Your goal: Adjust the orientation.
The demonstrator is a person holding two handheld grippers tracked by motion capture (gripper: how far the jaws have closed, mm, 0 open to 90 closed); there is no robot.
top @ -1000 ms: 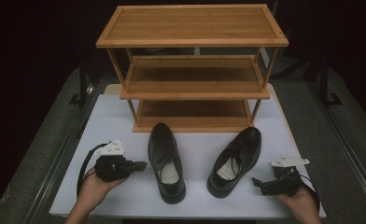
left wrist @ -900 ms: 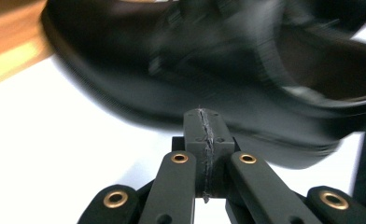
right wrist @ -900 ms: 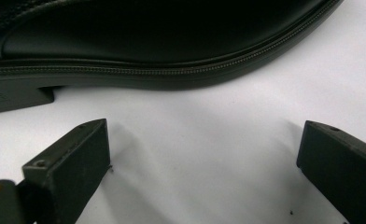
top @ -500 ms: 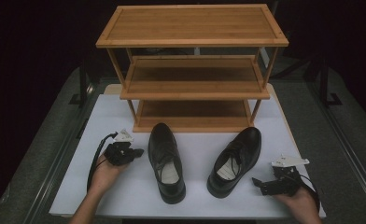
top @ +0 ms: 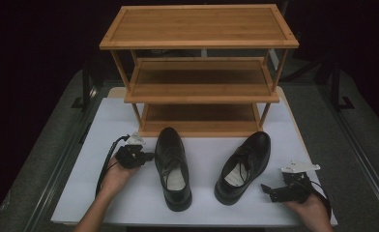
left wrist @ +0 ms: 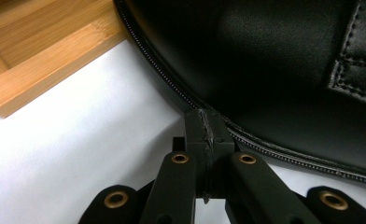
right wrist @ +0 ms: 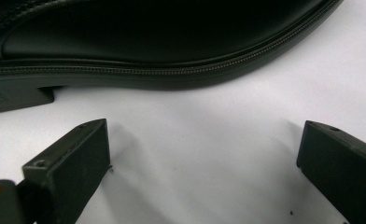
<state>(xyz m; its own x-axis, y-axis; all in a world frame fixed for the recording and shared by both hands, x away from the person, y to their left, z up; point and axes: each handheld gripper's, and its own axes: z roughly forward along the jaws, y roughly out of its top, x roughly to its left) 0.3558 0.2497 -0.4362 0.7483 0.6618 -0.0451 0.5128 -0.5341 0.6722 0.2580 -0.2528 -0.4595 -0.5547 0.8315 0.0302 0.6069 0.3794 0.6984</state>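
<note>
The left gripper [top: 148, 156] has its jaws pressed together with nothing between them, tips right against the welt of the left shoe [top: 170, 164], just short of the toe cap. The right gripper [top: 268, 189] stands with jaws wide apart, the right shoe [top: 242, 166] just ahead of them, heel end nearest. Both shoes look like stiff, glossy leather: moderately heavy, probably slippery on the curved upper. The collar edge at the opening seems the firmest hold. Beyond the 2 shoes stands the wooden rack [top: 199, 89] on the white table [top: 207, 208].
</note>
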